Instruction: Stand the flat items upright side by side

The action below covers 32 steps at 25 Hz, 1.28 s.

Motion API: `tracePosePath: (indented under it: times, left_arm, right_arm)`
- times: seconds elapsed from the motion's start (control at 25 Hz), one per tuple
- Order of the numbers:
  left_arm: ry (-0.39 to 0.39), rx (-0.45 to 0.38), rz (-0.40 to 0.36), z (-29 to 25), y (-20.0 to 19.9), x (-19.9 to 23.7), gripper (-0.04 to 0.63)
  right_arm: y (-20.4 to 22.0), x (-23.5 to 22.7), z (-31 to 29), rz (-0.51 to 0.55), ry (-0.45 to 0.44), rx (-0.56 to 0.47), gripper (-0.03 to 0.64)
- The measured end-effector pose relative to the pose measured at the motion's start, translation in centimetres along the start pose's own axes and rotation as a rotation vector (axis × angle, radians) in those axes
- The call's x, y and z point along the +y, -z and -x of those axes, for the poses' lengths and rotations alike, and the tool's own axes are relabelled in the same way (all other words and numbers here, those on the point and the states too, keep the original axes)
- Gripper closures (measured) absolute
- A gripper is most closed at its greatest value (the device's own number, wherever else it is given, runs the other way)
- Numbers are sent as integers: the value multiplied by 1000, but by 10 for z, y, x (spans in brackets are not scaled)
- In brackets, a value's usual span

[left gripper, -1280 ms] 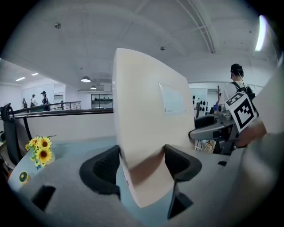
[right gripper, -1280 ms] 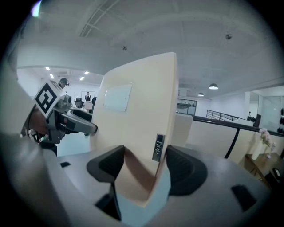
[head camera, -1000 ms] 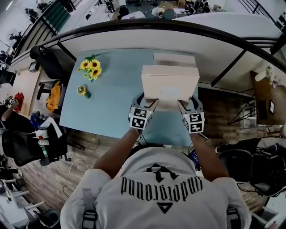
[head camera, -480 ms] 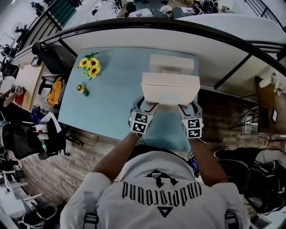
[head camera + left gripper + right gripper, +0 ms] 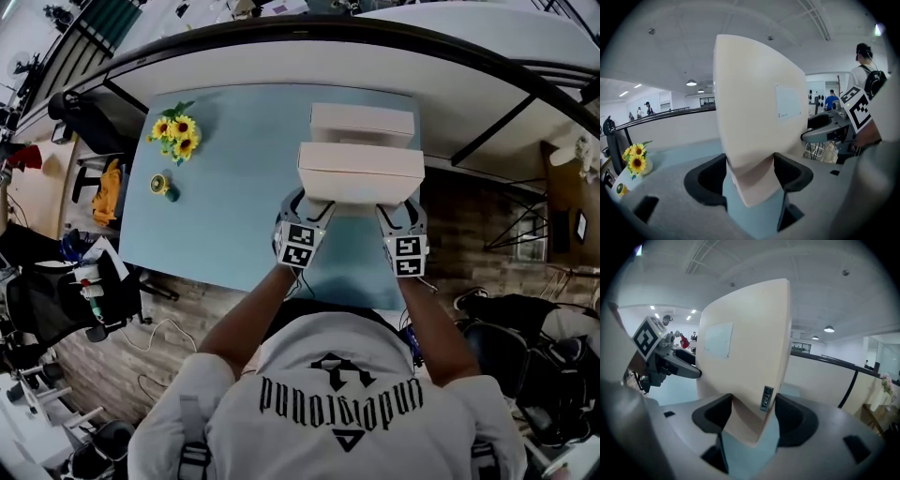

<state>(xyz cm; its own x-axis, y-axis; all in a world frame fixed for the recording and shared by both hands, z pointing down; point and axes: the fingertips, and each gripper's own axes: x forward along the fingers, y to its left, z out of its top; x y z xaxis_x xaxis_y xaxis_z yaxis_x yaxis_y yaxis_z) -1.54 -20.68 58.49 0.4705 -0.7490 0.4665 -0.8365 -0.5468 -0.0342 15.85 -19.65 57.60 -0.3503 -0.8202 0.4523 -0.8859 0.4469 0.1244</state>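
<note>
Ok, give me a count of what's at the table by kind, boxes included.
Beige flat boxes: 2, the held box in the left gripper and right gripper, the rear box on the table
Sunflower bunch: 1
Small yellow-green item: 1
Total: 4

Arms stretched forward; left gripper (image 5: 310, 214), right gripper (image 5: 393, 214) abreast, fingers (image 5: 705, 180) clamped on box (image 5: 361, 174) corners.

Your T-shirt (image 5: 337, 370) is white and short-sleeved, with black lettering and a triangle mark on the back. Your left gripper (image 5: 307, 208) and right gripper (image 5: 398, 211) are grey with black-lined jaws, each bearing 1 black-and-white marker cube (image 5: 298, 246).
</note>
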Motion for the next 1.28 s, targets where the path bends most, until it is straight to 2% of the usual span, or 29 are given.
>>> tracePosePath:
  times: [0.6, 1.28]
  left_arm:
    - [41, 62, -18, -51, 19, 14, 275]
    - [28, 95, -13, -80, 35, 33, 279]
  right_arm:
    - [19, -17, -46, -34, 41, 53, 325]
    - [32, -22, -84, -11, 13, 82, 325]
